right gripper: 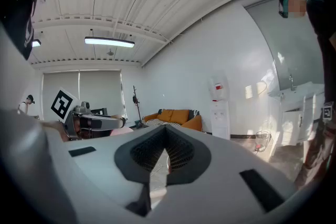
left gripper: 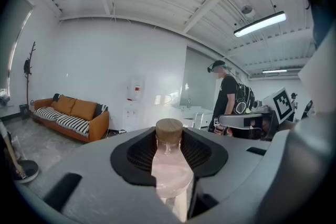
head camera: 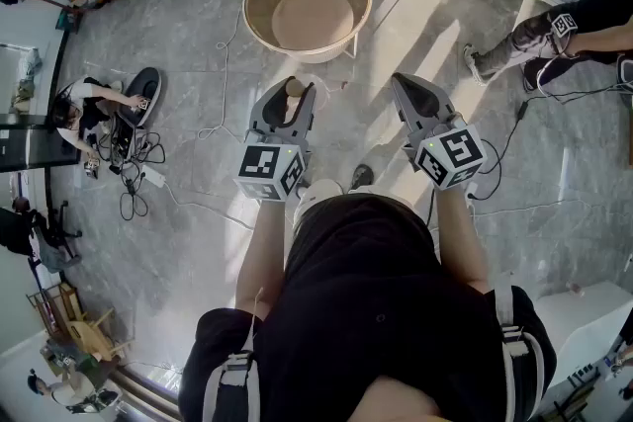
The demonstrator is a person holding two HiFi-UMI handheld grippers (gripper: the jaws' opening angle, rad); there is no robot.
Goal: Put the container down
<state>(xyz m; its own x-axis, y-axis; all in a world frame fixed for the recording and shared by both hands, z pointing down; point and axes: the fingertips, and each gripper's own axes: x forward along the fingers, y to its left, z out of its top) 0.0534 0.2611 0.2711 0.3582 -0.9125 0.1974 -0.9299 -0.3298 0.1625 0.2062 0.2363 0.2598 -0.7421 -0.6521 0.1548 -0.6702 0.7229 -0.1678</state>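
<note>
One-handed: pinches container (left gripper: 169, 165) upright in left gripper (head camera: 289, 94), table (head camera: 249, 25) straight ahead; right gripper (head camera: 407, 82) pressed together, empty.

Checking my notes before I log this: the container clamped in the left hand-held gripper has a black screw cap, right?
Not quite. The left hand-held gripper does clamp the container, but its top is a light wooden stopper, not a black screw cap. The left gripper view shows it.

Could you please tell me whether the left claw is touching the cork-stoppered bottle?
Touching. The left gripper view shows the left claw with its black pads pressed against both sides of the bottle.
</note>
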